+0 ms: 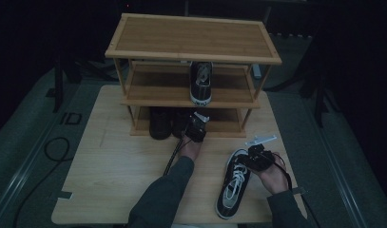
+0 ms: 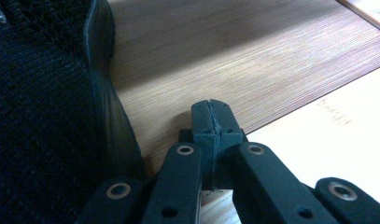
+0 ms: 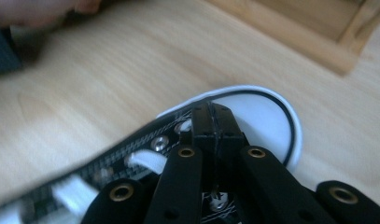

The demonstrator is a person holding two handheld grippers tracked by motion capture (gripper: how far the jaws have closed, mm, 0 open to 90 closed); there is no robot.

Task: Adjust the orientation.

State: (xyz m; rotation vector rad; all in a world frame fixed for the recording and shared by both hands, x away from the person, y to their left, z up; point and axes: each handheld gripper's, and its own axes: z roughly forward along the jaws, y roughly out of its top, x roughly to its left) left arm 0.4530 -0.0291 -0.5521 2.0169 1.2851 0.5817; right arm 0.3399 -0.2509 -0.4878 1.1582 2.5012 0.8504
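Observation:
On the table's near right lies a black-and-white sneaker (image 1: 233,184) with white laces, toe toward the rack. My right gripper (image 1: 257,156) hovers over its toe end; in the right gripper view the gripper (image 3: 212,116) is shut just above the white toe cap (image 3: 262,116), with nothing seen between the jaws. A matching sneaker (image 1: 201,83) stands on the middle shelf of the wooden shoe rack (image 1: 191,35). My left gripper (image 1: 197,126) is at the bottom shelf's front edge, shut (image 2: 212,116) and empty, right beside a black knit shoe (image 2: 38,121).
Two dark shoes (image 1: 159,124) sit on the left part of the bottom shelf (image 2: 253,56). The rack stands at the back of the light wooden table (image 1: 115,166). A black cable (image 1: 58,148) loops on the floor to the left.

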